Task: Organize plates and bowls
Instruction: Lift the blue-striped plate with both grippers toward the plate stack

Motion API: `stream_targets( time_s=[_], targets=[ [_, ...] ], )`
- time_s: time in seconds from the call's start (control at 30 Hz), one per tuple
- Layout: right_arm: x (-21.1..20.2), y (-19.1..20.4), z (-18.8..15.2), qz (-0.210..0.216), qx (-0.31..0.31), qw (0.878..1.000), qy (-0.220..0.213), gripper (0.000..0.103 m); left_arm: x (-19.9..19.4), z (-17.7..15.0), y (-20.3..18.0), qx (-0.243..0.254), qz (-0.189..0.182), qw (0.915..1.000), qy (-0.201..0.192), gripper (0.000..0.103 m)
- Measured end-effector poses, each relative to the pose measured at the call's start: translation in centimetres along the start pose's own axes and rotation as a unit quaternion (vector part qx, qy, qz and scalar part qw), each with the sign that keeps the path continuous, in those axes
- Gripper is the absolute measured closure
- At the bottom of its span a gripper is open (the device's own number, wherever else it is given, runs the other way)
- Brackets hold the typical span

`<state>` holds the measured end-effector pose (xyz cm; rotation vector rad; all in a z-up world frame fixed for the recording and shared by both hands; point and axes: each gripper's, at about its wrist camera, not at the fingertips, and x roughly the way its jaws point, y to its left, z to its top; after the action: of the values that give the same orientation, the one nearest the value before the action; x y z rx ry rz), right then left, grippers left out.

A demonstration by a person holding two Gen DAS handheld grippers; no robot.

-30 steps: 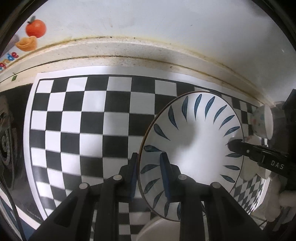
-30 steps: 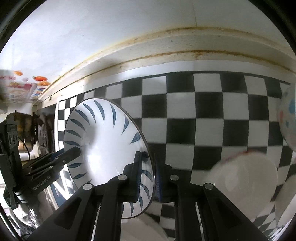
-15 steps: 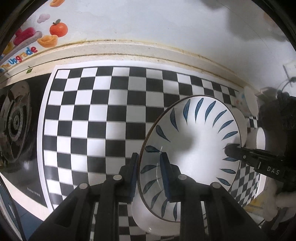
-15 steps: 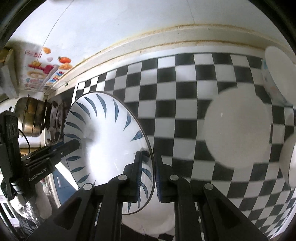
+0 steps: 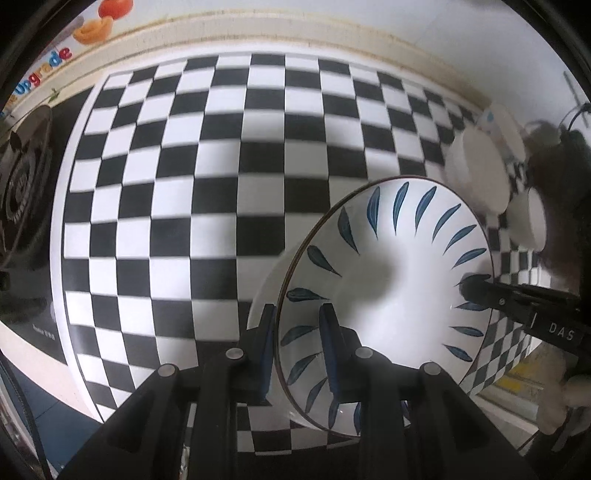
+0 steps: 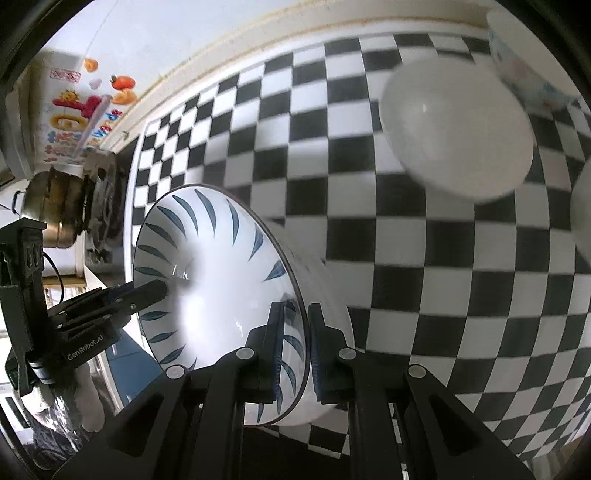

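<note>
A white bowl with blue leaf strokes [image 5: 388, 295] hangs tilted above the checkered mat [image 5: 207, 192], gripped on two opposite sides of its rim. My left gripper [image 5: 297, 317] is shut on the near rim, one finger inside and one outside. My right gripper [image 5: 476, 291] pinches the far rim. The right wrist view has the same bowl [image 6: 214, 295] at lower left. There my right gripper [image 6: 295, 314] is shut on its rim and the left gripper [image 6: 155, 290] clamps the opposite edge.
Plain white bowls [image 5: 476, 170] [image 5: 532, 221] stand at the mat's right end; the right wrist view shows one [image 6: 454, 125] beside a patterned bowl [image 6: 524, 55]. A stove burner [image 5: 22, 177] and a metal pot [image 6: 55, 206] lie left. A wall ledge [image 5: 295, 33] runs behind.
Both grippers have carried the leaf bowl together back from the wall and toward the stove side. More mat shows now, and the white bowls have slid off toward the upper right.
</note>
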<state>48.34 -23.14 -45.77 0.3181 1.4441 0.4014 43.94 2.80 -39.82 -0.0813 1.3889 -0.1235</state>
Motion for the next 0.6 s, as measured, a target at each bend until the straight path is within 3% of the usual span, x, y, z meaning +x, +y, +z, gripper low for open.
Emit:
stream_targets(
  time_s=[0.3,0.6],
  targets=[
    [3.3,-0.9,-2.2,-0.013,0.004,1.0,0.024,0.088,2.1,-0.7,0.5,-0.002,0.007,0.9998,0.019,0.082],
    [5.2,-0.2,-2.1,-0.024,0.004,0.999,0.035,0.088,3.6,-0.8,-0.8,0.004,0.027,0.9993,0.025,0.082]
  ],
)
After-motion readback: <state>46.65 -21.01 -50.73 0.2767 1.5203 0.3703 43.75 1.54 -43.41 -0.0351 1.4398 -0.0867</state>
